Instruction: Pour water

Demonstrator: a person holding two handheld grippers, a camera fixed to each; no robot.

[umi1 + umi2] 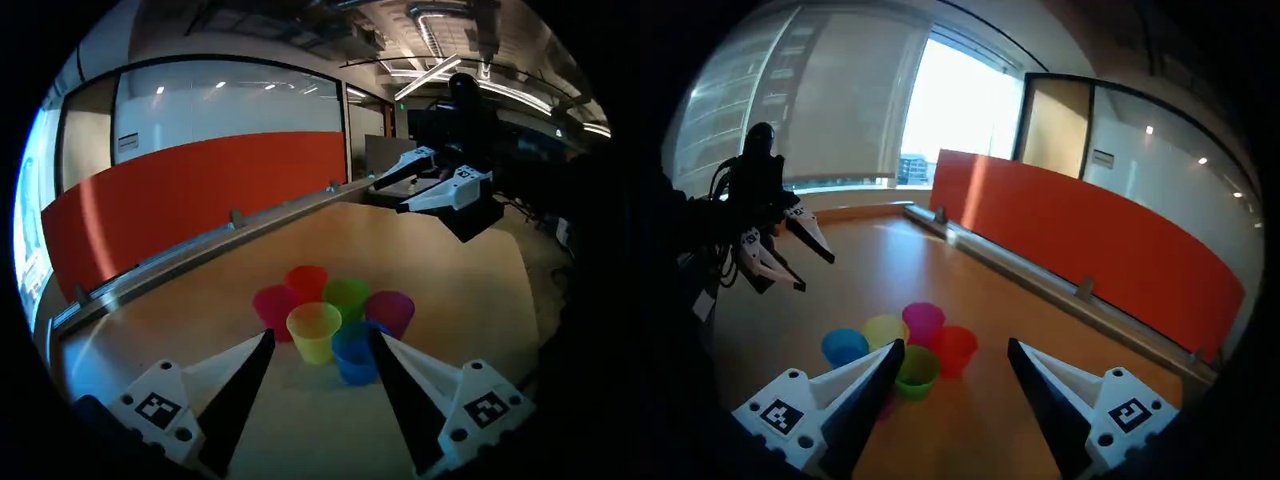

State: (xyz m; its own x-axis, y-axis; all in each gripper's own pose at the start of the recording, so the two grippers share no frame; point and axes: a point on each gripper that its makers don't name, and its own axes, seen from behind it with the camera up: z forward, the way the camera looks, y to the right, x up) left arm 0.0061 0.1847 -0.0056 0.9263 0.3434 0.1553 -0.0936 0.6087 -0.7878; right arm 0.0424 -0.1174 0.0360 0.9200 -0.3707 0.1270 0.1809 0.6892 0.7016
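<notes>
**Six plastic cups** [346,298] stand upright in a tight cluster on a wooden table [480,272].

- **Cluster, left gripper view:** the yellow cup [314,330] and the blue cup [356,356] form the near row. The pink cup [272,308], red cup [306,280], green cup and purple cup [390,310] stand behind them.
- **Left gripper** [322,336]: its fingers are spread apart and hold nothing. It sits just on the near side of the cluster, and the yellow and blue cups show in the gap between its tips.
- **Right gripper** [390,198]: its fingers are also apart and empty. It hangs above the far side of the table, well apart from the cups.
- **Cluster, right gripper view:** the cups lie just ahead of that gripper's left finger, with the green cup nearest and the blue cup far left.
- **Surroundings:** a metal rail [208,240] and an orange wall panel [184,192] lie beyond the table. A bright window [960,112] shows in the right gripper view.
</notes>
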